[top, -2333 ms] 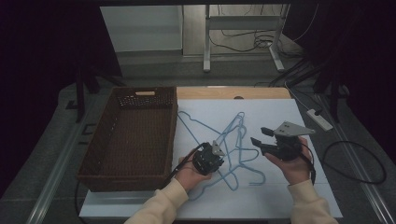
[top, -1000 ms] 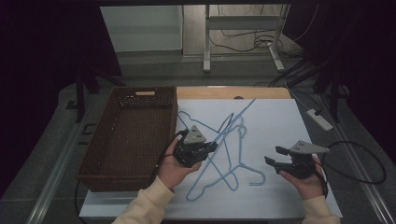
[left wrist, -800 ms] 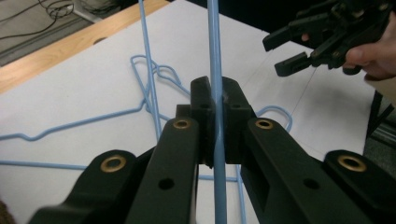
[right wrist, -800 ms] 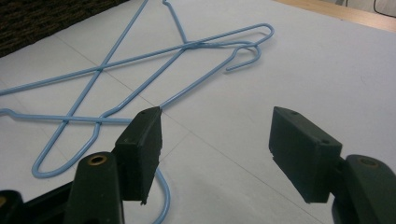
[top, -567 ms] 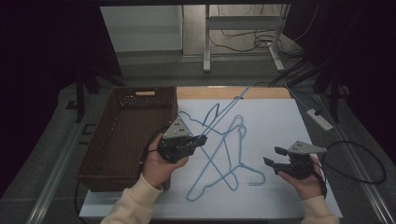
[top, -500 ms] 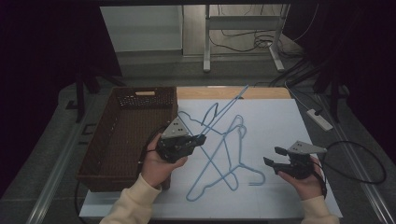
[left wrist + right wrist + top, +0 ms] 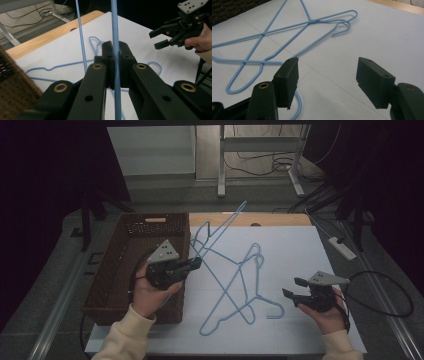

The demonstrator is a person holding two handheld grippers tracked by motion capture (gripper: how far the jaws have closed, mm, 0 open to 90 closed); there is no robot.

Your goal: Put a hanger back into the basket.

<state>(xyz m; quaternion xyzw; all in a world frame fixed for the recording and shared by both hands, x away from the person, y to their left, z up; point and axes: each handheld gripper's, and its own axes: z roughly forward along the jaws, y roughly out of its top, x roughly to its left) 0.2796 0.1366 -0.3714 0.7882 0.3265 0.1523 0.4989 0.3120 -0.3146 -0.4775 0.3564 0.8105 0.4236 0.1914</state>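
Black left gripper (image 7: 192,265) with brass-ringed holes, grey plate; seemingly cream sleeves (image 7: 122,340).

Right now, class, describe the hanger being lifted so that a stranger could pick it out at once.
Start at the brown wicker basket on the left of the white sheet. Just beside its right wall, the left gripper pinches a light blue wire hanger. Unlike the other blue hangers lying flat, this one slants up off the table.

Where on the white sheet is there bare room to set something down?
The white sheet is bare along its far right side, between the hangers on the sheet and the power strip. The near edge, below the hangers, is bare too. The middle is crowded with crossing wires. The left hand-held gripper holds one lifted hanger beside the basket.
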